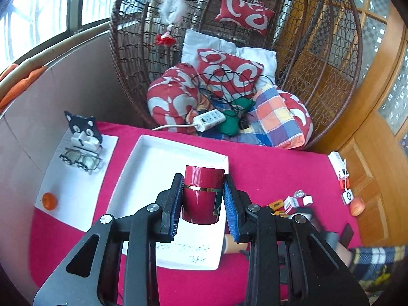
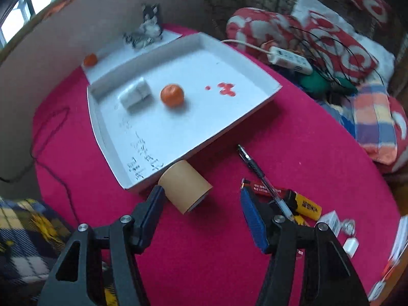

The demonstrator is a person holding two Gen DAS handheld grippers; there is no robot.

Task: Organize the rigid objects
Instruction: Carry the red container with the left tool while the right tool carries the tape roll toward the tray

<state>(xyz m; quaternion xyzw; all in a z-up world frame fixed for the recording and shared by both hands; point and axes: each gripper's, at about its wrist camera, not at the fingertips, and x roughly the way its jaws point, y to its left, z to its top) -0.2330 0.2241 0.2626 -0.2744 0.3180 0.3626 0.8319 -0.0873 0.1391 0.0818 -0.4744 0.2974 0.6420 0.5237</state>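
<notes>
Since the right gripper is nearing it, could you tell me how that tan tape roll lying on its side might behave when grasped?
The tan tape roll lies on its curved side, so a nudge would probably roll it. It looks rigid and likely light. The right gripper stands open around it.

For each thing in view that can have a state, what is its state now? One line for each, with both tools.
left tool: shut on the red can, above the tray.
red can: upright, held.
right tool: open, nothing gripped.
tape roll: on its side on the red cloth, against the tray's corner.
white tray: open, holds an orange and a white box.
pen: lying flat across the lighters.
</notes>
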